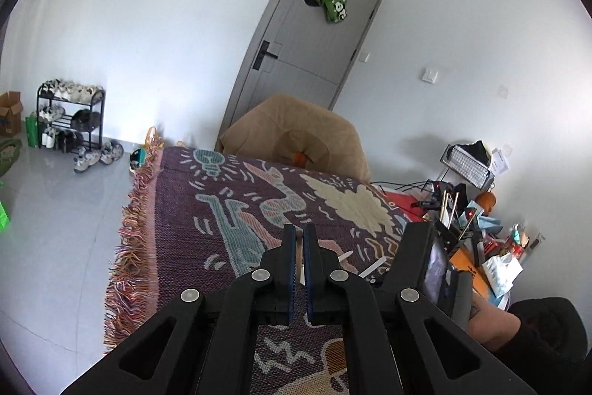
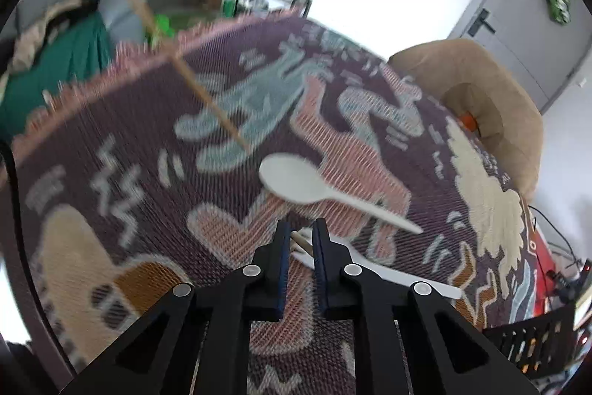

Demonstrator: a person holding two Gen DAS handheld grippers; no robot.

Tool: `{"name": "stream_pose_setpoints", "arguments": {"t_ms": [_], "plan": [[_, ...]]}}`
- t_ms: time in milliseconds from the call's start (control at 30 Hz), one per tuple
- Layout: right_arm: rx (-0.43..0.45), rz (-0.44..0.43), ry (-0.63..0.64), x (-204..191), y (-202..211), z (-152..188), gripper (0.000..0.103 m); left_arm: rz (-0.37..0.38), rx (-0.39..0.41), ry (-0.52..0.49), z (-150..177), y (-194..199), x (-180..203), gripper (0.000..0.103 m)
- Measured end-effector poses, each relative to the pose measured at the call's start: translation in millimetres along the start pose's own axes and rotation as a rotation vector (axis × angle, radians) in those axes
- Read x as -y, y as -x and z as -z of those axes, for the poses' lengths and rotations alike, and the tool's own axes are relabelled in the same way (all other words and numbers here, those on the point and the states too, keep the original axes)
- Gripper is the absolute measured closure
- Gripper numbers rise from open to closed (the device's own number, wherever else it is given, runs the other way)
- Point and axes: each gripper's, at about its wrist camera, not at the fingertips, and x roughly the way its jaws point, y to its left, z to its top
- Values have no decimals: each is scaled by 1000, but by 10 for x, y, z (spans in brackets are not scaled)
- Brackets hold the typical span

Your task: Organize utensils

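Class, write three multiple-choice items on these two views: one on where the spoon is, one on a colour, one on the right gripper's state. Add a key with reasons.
1. Where is the spoon?
A. In a black basket
B. Lying on the patterned blanket
C. Held in the left gripper

2. What colour is the door?
A. Grey
B. Red
C. Yellow

3. What is the right gripper doing?
A. Jaws wide open, empty
B. Jaws gripping the spoon
C. Jaws closed on a wooden chopstick

Key:
1 B, the right wrist view shows it flat on the blanket ahead of the jaws.
2 A, the left wrist view shows a grey panel with a dark handle.
3 C, the chopstick end sits between the blue pads.
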Motion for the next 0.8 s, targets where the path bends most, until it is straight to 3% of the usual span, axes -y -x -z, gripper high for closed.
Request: {"name": "stream_pose_setpoints", "arguments": {"t_ms": [400,800], "plan": [[232,73,-223,808,1093,32,97,37,26,-36,-127,-10,247,100],[416,179,-350,1370,2003,248,97,123,47,-147,-359,-125,912,100]]}}
